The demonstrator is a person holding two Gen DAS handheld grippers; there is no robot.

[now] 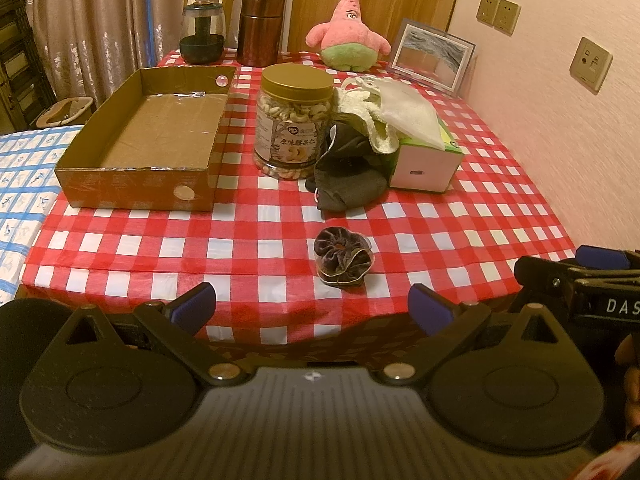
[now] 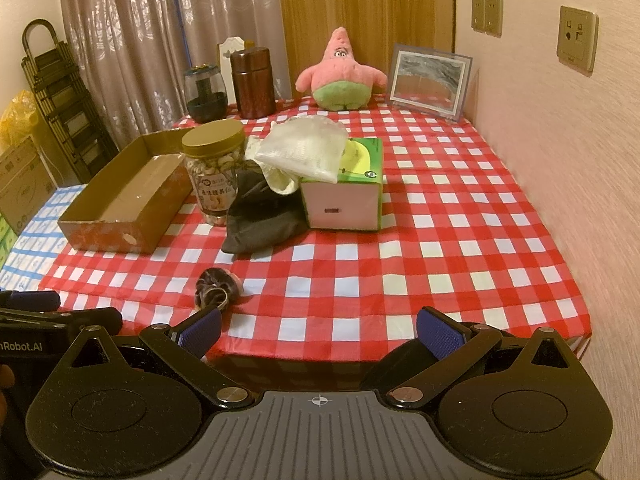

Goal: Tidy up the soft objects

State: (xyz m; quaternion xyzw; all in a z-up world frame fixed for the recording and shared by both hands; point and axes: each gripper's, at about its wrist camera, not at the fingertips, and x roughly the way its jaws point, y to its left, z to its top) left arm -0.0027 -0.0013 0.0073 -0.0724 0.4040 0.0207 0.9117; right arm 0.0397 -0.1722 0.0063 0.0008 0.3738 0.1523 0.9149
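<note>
A dark velvet scrunchie (image 1: 343, 259) (image 2: 217, 288) lies near the table's front edge. Behind it a black cloth (image 1: 348, 176) (image 2: 260, 216) and a cream-white cloth (image 1: 384, 112) (image 2: 300, 152) are heaped against a green tissue box (image 1: 426, 160) (image 2: 348, 192). A pink starfish plush (image 1: 348, 36) (image 2: 340, 76) sits at the back. An empty cardboard box (image 1: 144, 140) (image 2: 124, 200) stands at the left. My left gripper (image 1: 312, 308) is open and empty, in front of the scrunchie. My right gripper (image 2: 320, 332) is open and empty at the front edge, right of the scrunchie.
A cashew jar (image 1: 294, 120) (image 2: 216, 172) stands between box and cloths. A brown canister (image 1: 260, 28), a glass jar (image 1: 202, 32) and a picture frame (image 1: 432, 54) line the back. A wall runs along the right. A blue-checked surface (image 1: 20, 184) lies left of the red-checked table (image 1: 440, 220).
</note>
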